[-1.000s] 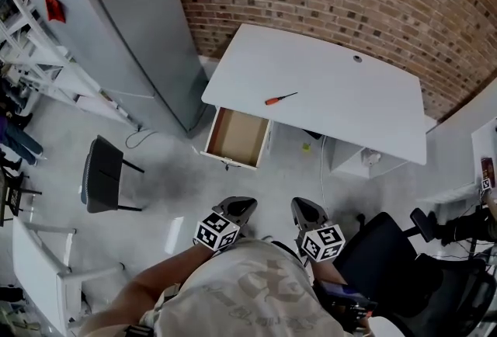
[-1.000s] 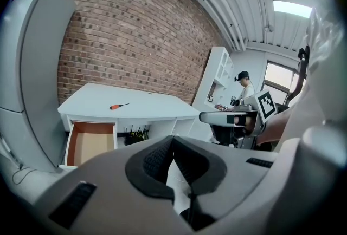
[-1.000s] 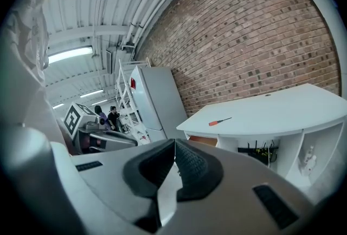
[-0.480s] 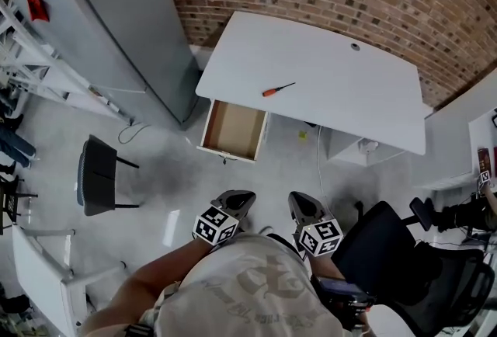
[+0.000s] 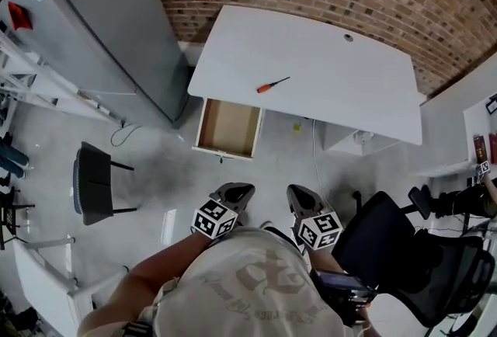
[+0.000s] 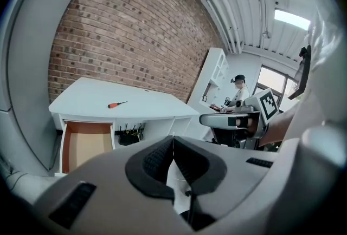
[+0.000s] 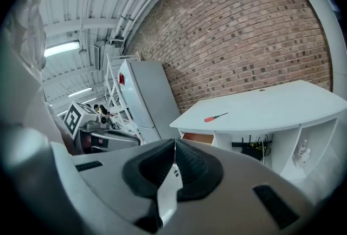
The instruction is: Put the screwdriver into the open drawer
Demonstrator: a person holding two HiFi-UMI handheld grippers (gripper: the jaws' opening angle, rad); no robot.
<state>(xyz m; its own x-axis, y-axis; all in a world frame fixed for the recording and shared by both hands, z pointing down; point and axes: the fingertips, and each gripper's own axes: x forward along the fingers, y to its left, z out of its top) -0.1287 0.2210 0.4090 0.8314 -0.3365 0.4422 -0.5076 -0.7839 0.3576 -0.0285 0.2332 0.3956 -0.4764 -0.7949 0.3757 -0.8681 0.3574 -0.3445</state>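
Observation:
A screwdriver [image 5: 272, 85] with an orange handle lies on the white desk [image 5: 326, 71], also seen as the screwdriver [image 6: 116, 104] and the screwdriver [image 7: 215, 117] in the gripper views. Below the desk's left end the wooden drawer [image 5: 228, 129] stands pulled open and empty. My left gripper [image 5: 235, 194] and right gripper [image 5: 297, 199] hang side by side near my body, well short of the desk. Both are shut with nothing between the pads, as the left gripper [image 6: 173, 148] and the right gripper [image 7: 174, 152] show.
A grey cabinet [image 5: 93, 25] stands left of the desk against the brick wall. A black chair [image 5: 93, 184] sits on the floor at left, a black office chair [image 5: 404, 250] at right. White shelving [image 5: 31, 71] runs along the far left. A person [image 6: 238, 87] stands in the background.
The desk, drawer and cabinet have shifted slightly up and left in the head view as I move forward. Both grippers stay shut and side by side.

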